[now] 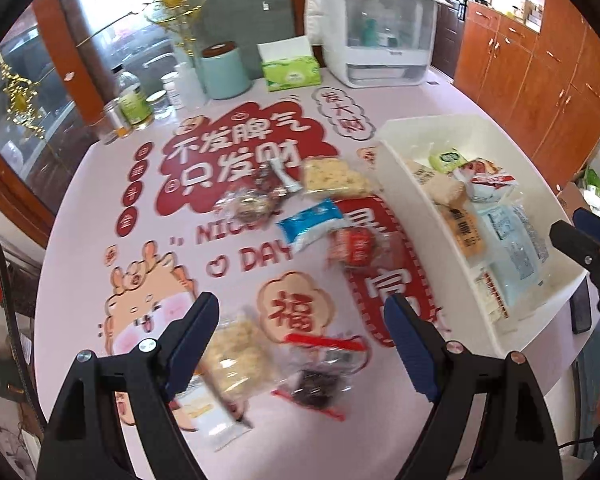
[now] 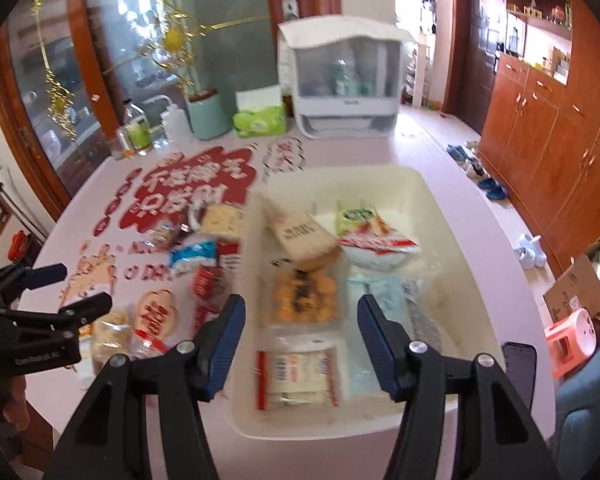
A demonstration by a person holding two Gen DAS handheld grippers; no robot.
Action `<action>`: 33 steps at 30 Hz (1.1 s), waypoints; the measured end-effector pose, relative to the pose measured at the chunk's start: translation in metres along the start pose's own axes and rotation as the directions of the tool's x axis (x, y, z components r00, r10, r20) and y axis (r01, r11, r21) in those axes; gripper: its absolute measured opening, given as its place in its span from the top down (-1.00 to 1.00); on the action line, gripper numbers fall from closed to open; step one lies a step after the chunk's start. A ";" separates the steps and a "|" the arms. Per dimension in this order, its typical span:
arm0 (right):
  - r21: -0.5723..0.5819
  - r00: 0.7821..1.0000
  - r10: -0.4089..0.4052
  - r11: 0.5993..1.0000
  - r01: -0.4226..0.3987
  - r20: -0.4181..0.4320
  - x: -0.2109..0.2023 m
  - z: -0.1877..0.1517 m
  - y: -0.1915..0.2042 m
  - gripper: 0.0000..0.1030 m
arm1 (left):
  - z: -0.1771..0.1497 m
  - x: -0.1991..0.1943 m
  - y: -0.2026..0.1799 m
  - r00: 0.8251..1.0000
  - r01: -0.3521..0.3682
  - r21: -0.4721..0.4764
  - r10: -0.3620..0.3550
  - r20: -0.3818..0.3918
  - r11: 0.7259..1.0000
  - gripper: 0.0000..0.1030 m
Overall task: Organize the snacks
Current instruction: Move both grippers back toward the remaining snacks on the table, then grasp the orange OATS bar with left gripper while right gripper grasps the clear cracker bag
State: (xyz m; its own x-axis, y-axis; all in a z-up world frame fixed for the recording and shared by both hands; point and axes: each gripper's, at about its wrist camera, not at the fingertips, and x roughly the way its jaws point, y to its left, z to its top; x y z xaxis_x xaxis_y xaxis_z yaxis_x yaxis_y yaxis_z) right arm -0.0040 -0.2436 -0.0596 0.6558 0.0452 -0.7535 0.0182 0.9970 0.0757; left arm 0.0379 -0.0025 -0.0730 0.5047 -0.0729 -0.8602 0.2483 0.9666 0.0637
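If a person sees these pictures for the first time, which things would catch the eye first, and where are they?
Probably the white bin on the right side of the table, already holding several snack packets. Next, the loose snacks on the pink tablecloth with big red lettering, such as the blue packet and the rice cracker packet. Both grippers, left gripper and right gripper, hang open and empty.

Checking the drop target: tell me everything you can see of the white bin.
The white bin is a rectangular open-top tub, apparently smooth plastic, standing upright on the pink table, right of the loose snacks. Its floor is largely covered by wrapped snacks, including a pack of round yellow biscuits and a pale blue packet. The right gripper hovers open above it, holding nothing. A dark phone lies beside its right wall.
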 end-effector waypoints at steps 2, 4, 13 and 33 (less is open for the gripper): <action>-0.006 1.000 0.013 1.000 -0.013 0.005 -0.003 0.001 0.014 -0.14 | -0.005 -0.003 0.018 1.000 -0.013 -0.012 0.013 0.002 1.000 -0.63; -0.016 1.000 0.029 0.999 -0.029 0.004 -0.004 0.001 0.030 -0.14 | -0.011 -0.004 0.039 1.000 -0.024 -0.029 0.024 -0.002 0.999 -0.63; -0.048 0.996 0.076 0.996 -0.078 -0.041 0.008 -0.007 0.105 -0.14 | -0.048 0.011 0.126 0.995 -0.057 -0.107 0.047 -0.088 0.993 -0.63; -0.086 0.918 0.230 0.959 -0.270 -0.324 0.106 -0.033 0.223 -0.14 | -0.110 0.121 0.151 0.922 0.114 -0.232 -0.190 -0.338 0.966 -0.63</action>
State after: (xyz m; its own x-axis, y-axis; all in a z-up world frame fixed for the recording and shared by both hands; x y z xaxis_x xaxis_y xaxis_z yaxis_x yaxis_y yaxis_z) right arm 0.0448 -0.0147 -0.1447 0.3619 0.2913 -0.8856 -0.2246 0.9492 0.2205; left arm 0.0456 0.1617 -0.2225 0.1386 -0.1675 -0.9761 0.1056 0.9825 -0.1536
